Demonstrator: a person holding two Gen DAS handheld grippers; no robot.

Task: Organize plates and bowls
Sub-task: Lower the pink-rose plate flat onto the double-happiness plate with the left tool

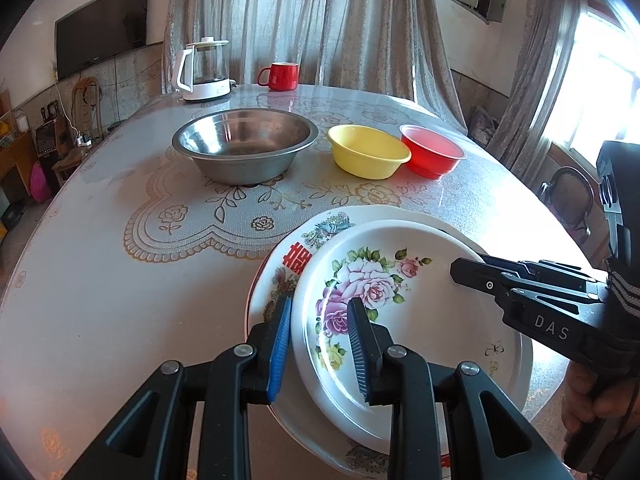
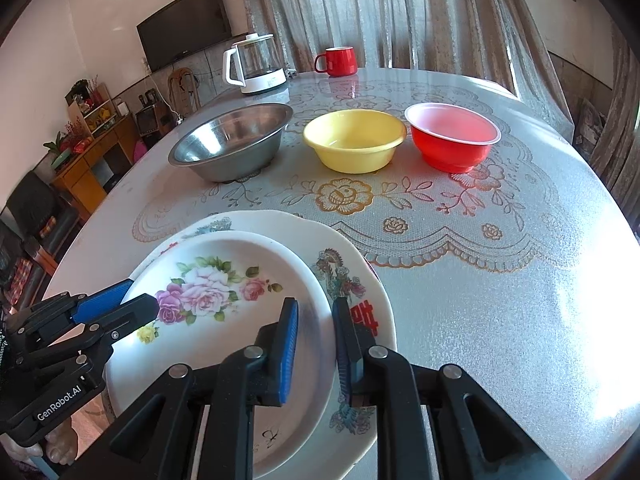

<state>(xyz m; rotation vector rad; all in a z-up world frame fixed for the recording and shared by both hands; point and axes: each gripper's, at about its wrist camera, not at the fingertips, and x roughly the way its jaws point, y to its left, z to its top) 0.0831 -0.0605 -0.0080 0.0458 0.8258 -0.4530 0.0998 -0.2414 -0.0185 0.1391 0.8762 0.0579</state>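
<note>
Tongs on opposite rims of the rose plate (image 1: 384,300): left tongs (image 1: 320,344) loosely astride, right tongs (image 2: 316,352) clamped.

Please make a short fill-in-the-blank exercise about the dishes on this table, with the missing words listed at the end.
1. The rose plate lies on top of a ____ plate.
2. The yellow bowl stands between the steel bowl and the ____ bowl.
3. The mug near the kettle is ____.

Missing words: larger; red; red
</note>
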